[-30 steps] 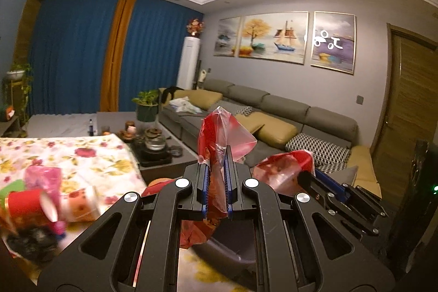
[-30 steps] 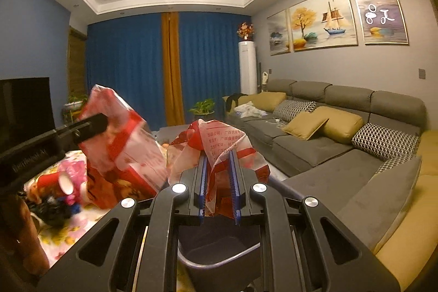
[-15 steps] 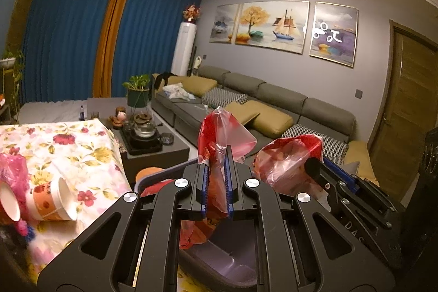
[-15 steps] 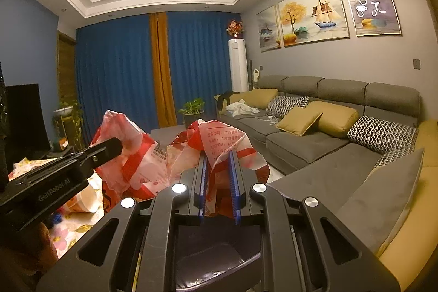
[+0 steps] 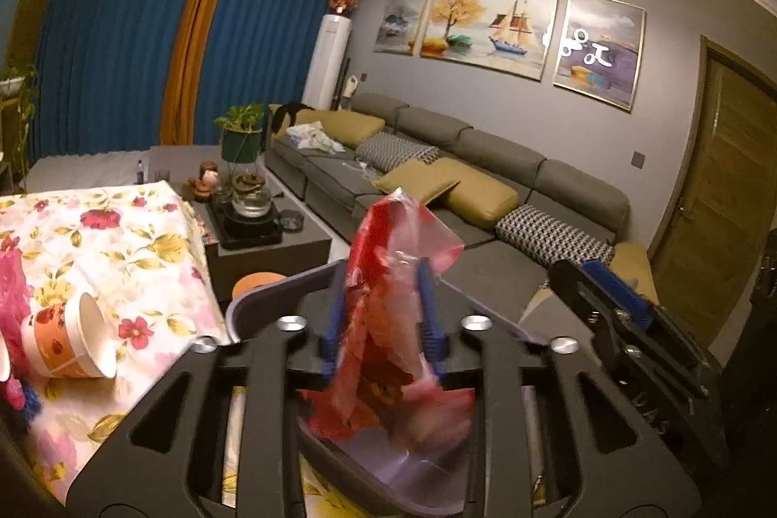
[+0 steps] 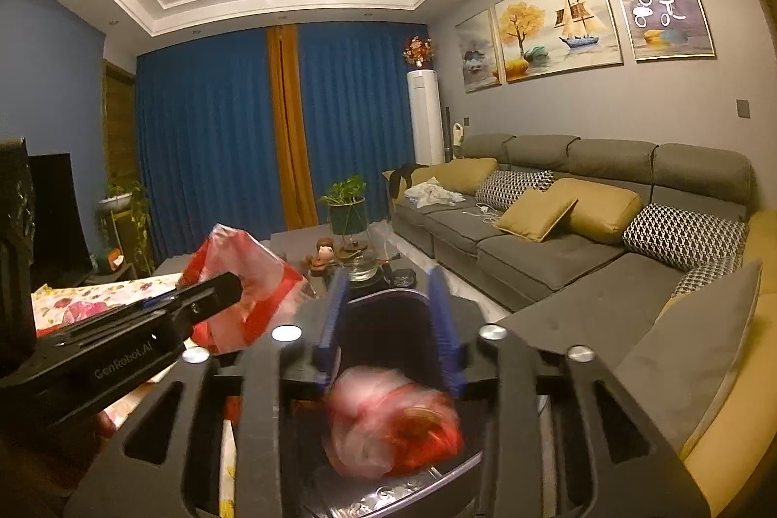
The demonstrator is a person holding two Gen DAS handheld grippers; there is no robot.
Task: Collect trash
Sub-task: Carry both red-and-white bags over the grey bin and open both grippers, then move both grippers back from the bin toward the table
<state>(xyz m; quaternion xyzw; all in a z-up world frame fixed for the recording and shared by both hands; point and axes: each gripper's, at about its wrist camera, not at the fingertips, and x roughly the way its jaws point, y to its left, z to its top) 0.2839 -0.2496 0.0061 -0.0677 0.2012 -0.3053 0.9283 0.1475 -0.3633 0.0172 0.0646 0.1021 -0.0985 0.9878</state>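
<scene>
My left gripper (image 5: pixel 381 269) hangs over a dark bin (image 5: pixel 272 295), its jaws opening. A red and clear plastic bag (image 5: pixel 388 324) stands loose between the blue pads (image 5: pixel 335 314), and its blurred lower end sags into the bin. My right gripper (image 6: pixel 388 275) is also opening, with nothing between its pads (image 6: pixel 443 324). A second red bag (image 6: pixel 393 421) lies blurred below it, inside the bin (image 6: pixel 388 324). The left gripper (image 6: pixel 209 299) and its bag (image 6: pixel 247 290) also show at the left of the right wrist view. In the left wrist view the right gripper (image 5: pixel 607 299) sits at the right.
A paper cup (image 5: pixel 73 343) lies on its side on the floral tablecloth (image 5: pixel 121 236) at the left, next to pink trash (image 5: pixel 9 290). Behind the bin are a low coffee table with a kettle (image 5: pixel 252 202) and a long grey sofa (image 5: pixel 485 178).
Both grippers were shut on red bags and have spread their jaws. The right bag has dropped out of the jaws into the bin. The left gripper has sunk toward the bin.
</scene>
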